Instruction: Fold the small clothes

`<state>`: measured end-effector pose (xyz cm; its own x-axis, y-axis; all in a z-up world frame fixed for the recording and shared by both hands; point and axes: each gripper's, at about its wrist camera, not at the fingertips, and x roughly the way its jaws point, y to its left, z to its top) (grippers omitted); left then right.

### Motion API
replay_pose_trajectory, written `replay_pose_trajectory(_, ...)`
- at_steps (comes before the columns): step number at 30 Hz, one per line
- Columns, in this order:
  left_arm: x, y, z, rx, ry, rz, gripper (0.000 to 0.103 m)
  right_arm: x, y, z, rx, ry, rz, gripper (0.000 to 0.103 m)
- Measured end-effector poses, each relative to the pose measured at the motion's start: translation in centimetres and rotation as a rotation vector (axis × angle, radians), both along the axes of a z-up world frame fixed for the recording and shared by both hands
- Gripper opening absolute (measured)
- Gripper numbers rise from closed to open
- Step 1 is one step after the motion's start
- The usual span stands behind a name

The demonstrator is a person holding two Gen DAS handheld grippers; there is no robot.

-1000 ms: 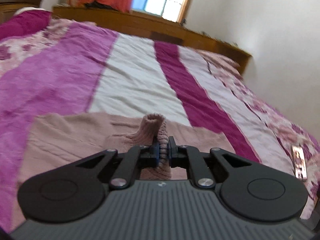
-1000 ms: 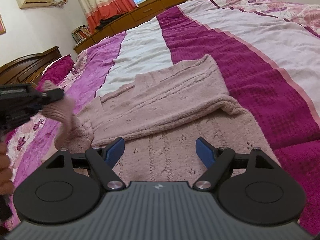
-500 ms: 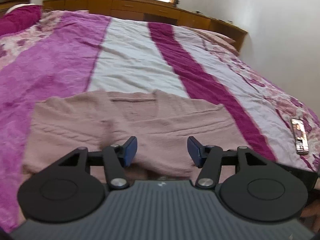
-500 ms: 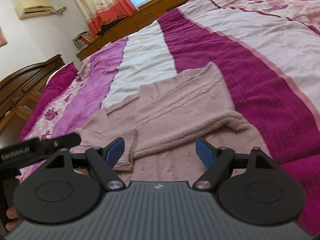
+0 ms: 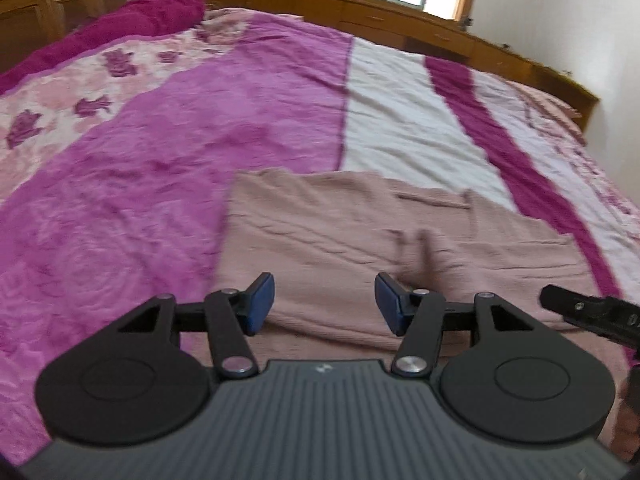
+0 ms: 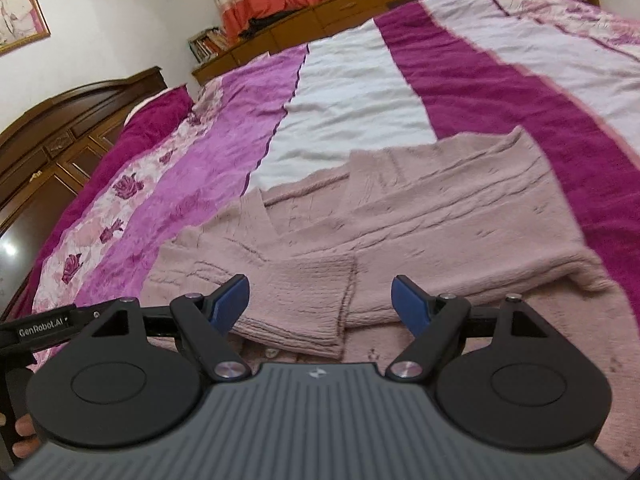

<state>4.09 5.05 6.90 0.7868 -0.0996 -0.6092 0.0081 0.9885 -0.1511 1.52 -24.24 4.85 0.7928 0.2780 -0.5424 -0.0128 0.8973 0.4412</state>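
Note:
A dusty-pink knit sweater [image 5: 360, 232] lies flat on the bed, both sleeves folded in across its body. In the right wrist view the sweater [image 6: 440, 208] has its left sleeve cuff [image 6: 308, 300] laid over the front. My left gripper [image 5: 324, 306] is open above the sweater's near left edge with nothing between its blue pads. My right gripper [image 6: 320, 306] is open too, hovering just over that folded cuff without touching it. The right gripper's body [image 5: 592, 312] shows at the right edge of the left wrist view.
The bed carries a striped blanket [image 5: 140, 200] in purple, white and magenta. A dark wooden headboard [image 6: 60, 128] stands at the left, a low wooden cabinet [image 5: 400, 16] runs under the window, and a white wall [image 5: 580, 20] is on the right.
My left gripper let go of the pink sleeve cuff, which now lies folded on the sweater, then swung toward the garment's left edge. My right gripper shifted slightly, still open.

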Motion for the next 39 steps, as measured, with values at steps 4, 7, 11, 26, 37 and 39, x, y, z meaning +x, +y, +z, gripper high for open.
replay_pose_trajectory(4, 0.5, 1.3, -1.2, 0.014, 0.021, 0.058, 0.057, 1.1, 0.8, -0.6, -0.026, 0.020, 0.016, 0.083)
replay_pose_trajectory(7, 0.6, 2.2, -2.0, 0.018, 0.038, 0.089, 0.057, 1.7, 1.3, -0.9, -0.048, 0.024, 0.021, 0.082)
replay_pose_trajectory(11, 0.4, 2.9, -2.7, 0.056, 0.056, 0.093, 0.057, 2.6, 1.3, -1.4, -0.058, 0.041, 0.021, 0.080)
replay_pose_trajectory(26, 0.6, 3.6, -4.2, 0.123, 0.067, 0.122, 0.050, 4.0, 1.6, -1.8, -0.027, 0.079, 0.030, 0.063)
replay_pose_trajectory(37, 1.3, 4.4, -4.7, 0.062, 0.017, 0.171, 0.018, 4.5, 2.1, -1.8, -0.037, 0.097, 0.036, 0.055)
replay_pose_trajectory(39, 1.3, 4.5, -4.8, 0.048, 0.018, 0.183, 0.018, 4.5, 2.3, -1.8, -0.049, 0.098, 0.039, 0.038)
